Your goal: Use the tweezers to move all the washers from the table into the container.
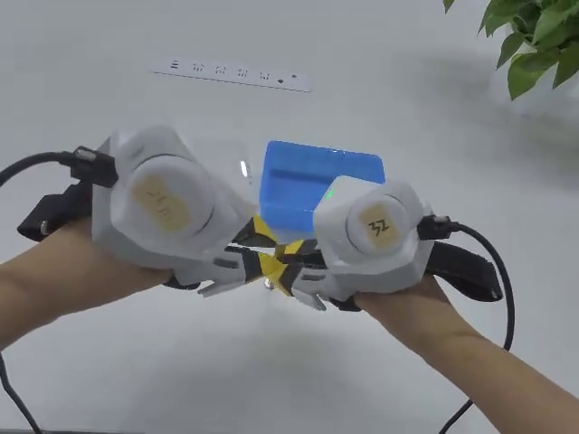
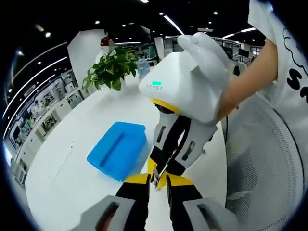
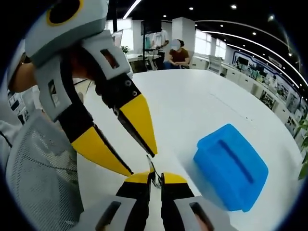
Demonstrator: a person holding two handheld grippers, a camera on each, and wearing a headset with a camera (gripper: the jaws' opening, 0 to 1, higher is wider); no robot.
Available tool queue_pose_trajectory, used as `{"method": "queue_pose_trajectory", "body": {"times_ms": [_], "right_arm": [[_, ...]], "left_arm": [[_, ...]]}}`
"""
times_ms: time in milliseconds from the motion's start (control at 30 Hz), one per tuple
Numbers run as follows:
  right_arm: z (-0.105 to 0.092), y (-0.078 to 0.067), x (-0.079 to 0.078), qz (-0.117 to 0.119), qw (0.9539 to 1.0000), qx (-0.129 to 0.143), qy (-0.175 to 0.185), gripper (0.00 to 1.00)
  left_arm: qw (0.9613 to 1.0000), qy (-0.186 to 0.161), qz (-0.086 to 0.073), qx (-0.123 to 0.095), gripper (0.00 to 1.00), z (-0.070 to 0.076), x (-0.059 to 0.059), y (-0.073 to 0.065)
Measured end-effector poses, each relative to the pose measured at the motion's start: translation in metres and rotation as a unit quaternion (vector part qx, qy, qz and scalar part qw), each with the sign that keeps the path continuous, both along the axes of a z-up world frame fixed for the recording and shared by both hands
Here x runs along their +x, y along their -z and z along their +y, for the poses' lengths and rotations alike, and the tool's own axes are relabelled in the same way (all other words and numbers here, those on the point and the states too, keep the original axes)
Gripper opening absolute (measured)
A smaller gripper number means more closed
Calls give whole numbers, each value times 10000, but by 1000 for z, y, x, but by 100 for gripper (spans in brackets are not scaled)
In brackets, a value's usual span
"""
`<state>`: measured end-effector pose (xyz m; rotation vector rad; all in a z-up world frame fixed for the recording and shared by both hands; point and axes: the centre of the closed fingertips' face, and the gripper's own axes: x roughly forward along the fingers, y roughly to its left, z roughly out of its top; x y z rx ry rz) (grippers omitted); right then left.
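On the white table [image 1: 380,81] lies a blue container [image 1: 312,176], also seen at the left in the left gripper view [image 2: 115,149] and at the right in the right gripper view [image 3: 231,166]. My two grippers meet tip to tip just in front of it. The right gripper [image 3: 155,179] is shut on a thin metal pair of tweezers [image 3: 151,169] that sticks up between its yellow pads. Facing it, the left gripper [image 3: 142,163] has its jaws spread, and the tweezers' tip sits near them. In the head view the left gripper [image 1: 268,251] comes from the left and the right gripper [image 1: 279,268] from the right.
A white power strip [image 1: 231,74] lies at the far side of the table. Leaves of a potted plant [image 1: 534,36] hang in at the top right, and the plant [image 2: 110,67] stands beyond the container. People sit at a desk [image 3: 175,50] far behind.
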<state>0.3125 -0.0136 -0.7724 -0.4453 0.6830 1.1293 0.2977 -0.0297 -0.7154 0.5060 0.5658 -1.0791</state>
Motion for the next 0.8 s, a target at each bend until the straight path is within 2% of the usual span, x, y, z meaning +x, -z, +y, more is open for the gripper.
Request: {"method": "queue_pose_trajectory", "body": {"times_ms": [33, 100, 133, 233, 300, 333, 400, 500, 567, 667, 800], "right_arm": [[0, -2, 1, -15, 10000, 28, 12, 4], [-1, -8, 3, 38, 9999, 101, 41, 3], [-1, -12, 5, 57, 9998, 158, 55, 3], [-3, -22, 9, 40, 9997, 217, 70, 3], [-4, -29, 12, 57, 9996, 264, 74, 3], [-5, -32, 13, 48, 9996, 279, 78, 3], [-6, -38, 16, 24, 9995, 305, 70, 3], [-7, -51, 21, -108, 9993, 344, 36, 4], [-8, -58, 26, -171, 9992, 368, 50, 4], [-8, -67, 35, -270, 9987, 415, 91, 4], [-8, -81, 55, -443, 9967, 601, 302, 4]], "left_arm": [[9998, -154, 112, -77, 17, 3, -1, -1], [9992, -276, 262, -72, 28, 7, -3, 2], [9987, -436, 258, -49, 34, 12, -2, 4], [9980, -564, 287, 10, 49, 17, -5, 9], [9969, -680, 392, -36, 55, 19, -8, 11], [9953, -811, 524, -63, 60, 20, -11, 14], [9937, -940, 615, -52, 69, 22, -12, 17], [9917, -1118, 633, 6, 69, 27, -13, 21], [9891, -1266, 754, -79, 74, 29, -15, 23], [9865, -1413, 779, -285, 84, 28, -16, 20], [9846, -1536, 760, -341, 93, 30, -17, 20]]}}
